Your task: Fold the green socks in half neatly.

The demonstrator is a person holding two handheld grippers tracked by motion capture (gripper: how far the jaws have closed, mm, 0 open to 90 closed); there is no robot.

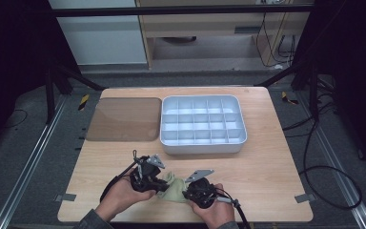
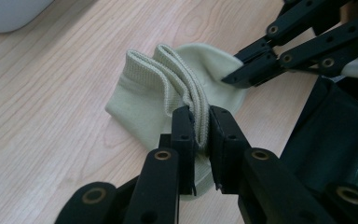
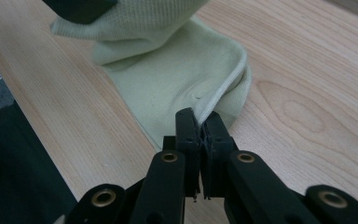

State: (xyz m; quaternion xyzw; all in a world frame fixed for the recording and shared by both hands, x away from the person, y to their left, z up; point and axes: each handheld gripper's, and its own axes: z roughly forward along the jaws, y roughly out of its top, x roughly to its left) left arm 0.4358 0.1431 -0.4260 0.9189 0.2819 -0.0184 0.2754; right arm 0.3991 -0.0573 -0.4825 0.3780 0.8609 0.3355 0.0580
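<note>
Both grippers, left gripper (image 1: 161,182) and right gripper (image 1: 185,192), clamp a pale green sock (image 1: 174,187) on the near worktop (image 1: 267,167); left gripper view shows its ribbed cuff (image 2: 186,84) pinched; a white divided tray (image 1: 202,125) sits far.

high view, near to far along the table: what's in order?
Grippers, left and right, both clamped on the sock → bare table → white divided tray, with the brown mat to its left.
</note>
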